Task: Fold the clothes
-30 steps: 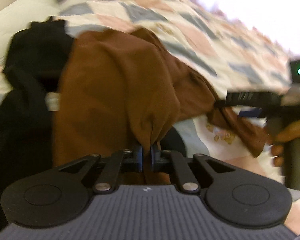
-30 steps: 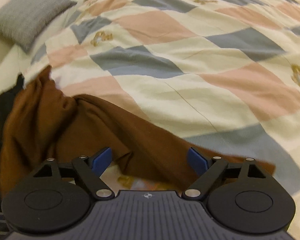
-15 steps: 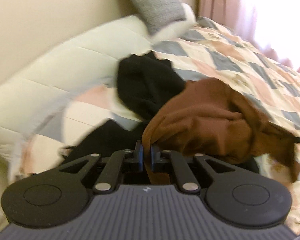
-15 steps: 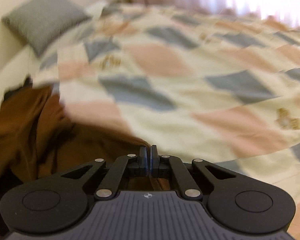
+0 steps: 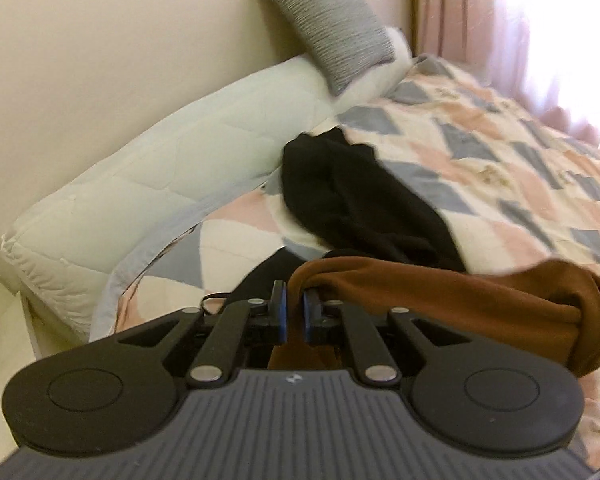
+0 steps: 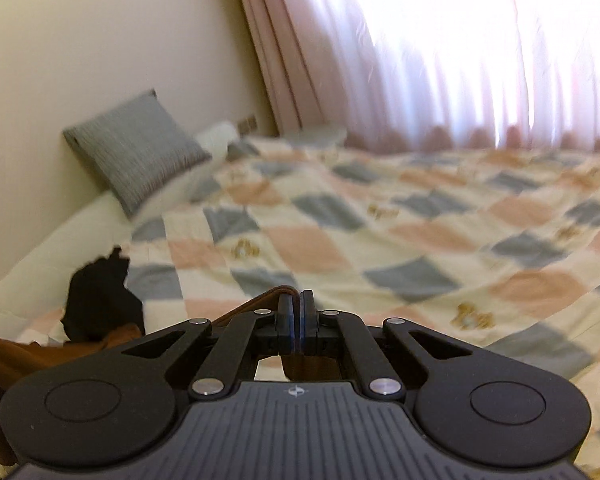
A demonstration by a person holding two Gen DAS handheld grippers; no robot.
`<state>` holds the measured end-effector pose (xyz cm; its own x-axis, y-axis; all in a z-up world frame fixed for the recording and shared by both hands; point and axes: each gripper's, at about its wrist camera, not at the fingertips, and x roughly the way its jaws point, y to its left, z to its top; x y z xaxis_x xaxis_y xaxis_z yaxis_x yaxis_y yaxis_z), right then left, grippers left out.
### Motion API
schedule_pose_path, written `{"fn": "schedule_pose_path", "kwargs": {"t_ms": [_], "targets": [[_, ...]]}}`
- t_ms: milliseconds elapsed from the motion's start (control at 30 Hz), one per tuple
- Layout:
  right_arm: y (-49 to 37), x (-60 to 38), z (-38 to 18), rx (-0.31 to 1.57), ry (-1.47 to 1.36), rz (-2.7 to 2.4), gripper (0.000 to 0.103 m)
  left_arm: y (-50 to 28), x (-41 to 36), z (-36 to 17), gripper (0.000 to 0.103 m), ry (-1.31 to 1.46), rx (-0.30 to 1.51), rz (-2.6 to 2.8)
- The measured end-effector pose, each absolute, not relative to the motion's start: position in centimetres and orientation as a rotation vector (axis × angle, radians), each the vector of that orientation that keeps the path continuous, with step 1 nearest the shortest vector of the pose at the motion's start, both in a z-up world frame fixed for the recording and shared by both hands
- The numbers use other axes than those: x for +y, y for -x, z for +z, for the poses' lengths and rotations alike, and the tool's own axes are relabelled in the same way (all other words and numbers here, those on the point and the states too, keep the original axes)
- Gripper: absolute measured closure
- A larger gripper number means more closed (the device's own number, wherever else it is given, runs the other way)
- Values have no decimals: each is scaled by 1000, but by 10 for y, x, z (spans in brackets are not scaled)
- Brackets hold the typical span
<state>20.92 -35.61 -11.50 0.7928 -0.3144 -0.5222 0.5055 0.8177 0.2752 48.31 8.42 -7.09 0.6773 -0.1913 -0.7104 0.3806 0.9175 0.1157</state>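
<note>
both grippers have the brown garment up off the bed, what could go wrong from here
1. The right gripper pinches only a thin edge of the brown garment; it may slip out under a pull.
2. The cloth hangs bunched from the left gripper, so it may be laid down creased rather than flat.
3. The black garment lies just behind on the quilt; the hanging brown cloth could drag or land on it.

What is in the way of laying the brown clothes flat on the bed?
Both the left gripper and right gripper already pinch the brown garment. A black garment lies on the quilt near the pillows; the rest of the quilt looks free.
</note>
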Motion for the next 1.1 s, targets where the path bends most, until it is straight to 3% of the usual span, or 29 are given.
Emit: {"fn": "schedule_pose_path", "kwargs": {"t_ms": [167, 433, 500, 600, 633, 733, 867, 1100], "targets": [[-137, -351, -54, 383, -374, -483, 102, -443, 65, -58, 94, -238, 769, -405], [2, -352, -33, 500, -390, -645, 102, -347, -4, -103, 93, -320, 917, -604], [38, -351, -35, 530, -410, -676, 102, -309, -27, -121, 81, -419, 920, -630], [75, -361, -68, 775, -473, -726, 99, -248, -55, -147, 77, -570, 913, -661], [88, -364, -82, 851, -497, -762, 92, -229, -62, -154, 76, -603, 918, -671], [133, -373, -121, 942, -616, -778, 87, -173, -75, -171, 71, -619, 976, -714], [162, -369, -144, 951, -628, -668, 63, -102, -93, -196, 66, -627, 1030, -792], [118, -358, -211, 988, -629, -271, 61, -34, -118, -255, 63, -581, 1143, -814]]}}
